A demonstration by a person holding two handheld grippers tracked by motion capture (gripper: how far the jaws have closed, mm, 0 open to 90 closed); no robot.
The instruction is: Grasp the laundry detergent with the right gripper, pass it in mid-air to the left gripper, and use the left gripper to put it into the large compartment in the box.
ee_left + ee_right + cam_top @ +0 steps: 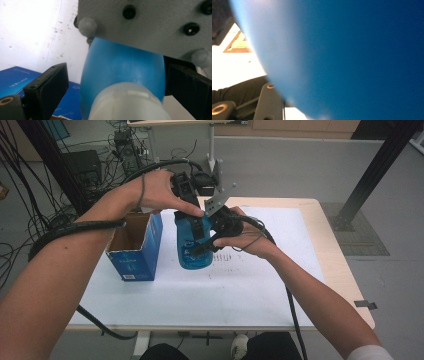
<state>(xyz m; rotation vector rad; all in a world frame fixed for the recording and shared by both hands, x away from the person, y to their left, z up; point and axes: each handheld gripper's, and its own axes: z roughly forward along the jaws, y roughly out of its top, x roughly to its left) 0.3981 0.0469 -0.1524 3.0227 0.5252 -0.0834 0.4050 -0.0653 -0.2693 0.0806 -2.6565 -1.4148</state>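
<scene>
Two grippers meet on one blue bottle (192,245), upright on the table (310,285) just beside the open blue box (135,247); I judge I am working its cap, so next comes closing and twisting. From above, my left gripper (187,190) comes down on top while my right gripper (212,237) clamps the body sideways. Along my left jaws, they stand apart around the whitish cap (127,102), not touching. Along my right jaws, the bottle wall presses close.

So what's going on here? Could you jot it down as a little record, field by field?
Thing in hand: blue bottle, pale cap end toward the left claw's camera
Left claw: jaws on either side of the bottle, apart from it on the left
Right claw: against the bottle's side; grip unclear
Nearby: open blue box, left of the bottle
Surface: white-topped table
</scene>
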